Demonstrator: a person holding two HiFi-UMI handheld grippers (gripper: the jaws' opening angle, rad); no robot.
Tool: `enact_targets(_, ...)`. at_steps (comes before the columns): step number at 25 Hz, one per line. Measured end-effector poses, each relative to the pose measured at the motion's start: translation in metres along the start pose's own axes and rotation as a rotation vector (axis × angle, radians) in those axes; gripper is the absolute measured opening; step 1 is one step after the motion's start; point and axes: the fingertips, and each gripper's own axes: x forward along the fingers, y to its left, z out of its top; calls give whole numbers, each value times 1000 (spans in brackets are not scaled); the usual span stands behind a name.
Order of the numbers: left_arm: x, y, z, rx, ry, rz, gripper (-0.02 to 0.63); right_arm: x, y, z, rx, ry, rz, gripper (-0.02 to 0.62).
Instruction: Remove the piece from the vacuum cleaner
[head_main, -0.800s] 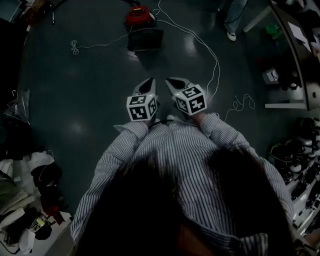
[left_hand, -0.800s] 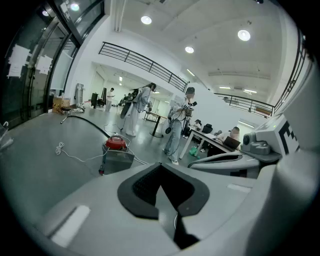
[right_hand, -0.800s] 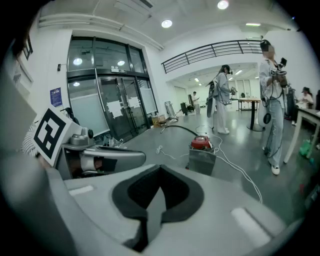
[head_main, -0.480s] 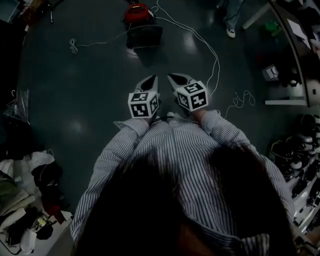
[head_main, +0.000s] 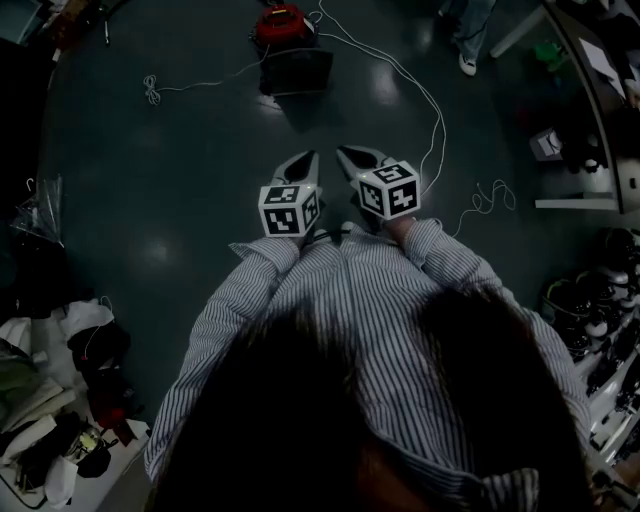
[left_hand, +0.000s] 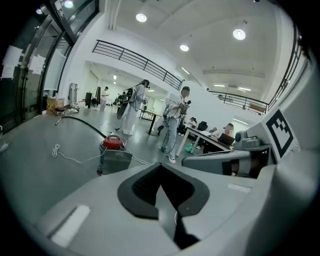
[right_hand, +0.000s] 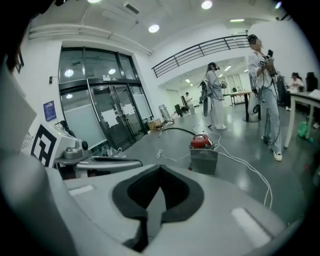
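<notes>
Vacuum cleaner (head_main: 288, 50), red on top with a grey body, stands on the dark floor (head_main: 180, 170) well ahead of both grippers, apart from them. The left gripper (head_main: 304, 160) and right gripper (head_main: 349, 155) sit side by side just in front of the person's striped sleeves (head_main: 240, 290), tips tilted down. In the left gripper view the jaws are pressed together, empty, with the machine beyond and left of the tips. In the right gripper view the jaws also meet on nothing, with the machine beyond and to their right. A white cable (head_main: 425, 110) loops across the floor nearby.
</notes>
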Motion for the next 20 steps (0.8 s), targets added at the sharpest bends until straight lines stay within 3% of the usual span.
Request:
enact_targets(5,-4,22,-6,-53,-11,-12,5,15,4,-4,36,-10,-12,2)
enact_targets(11,15,53,1,-124,-7,21,5,33,-21,7,72,-6,-62,2)
enact_targets(20,100,115,37,-148,21,66,5,121,-89,62,61,5,-37,2)
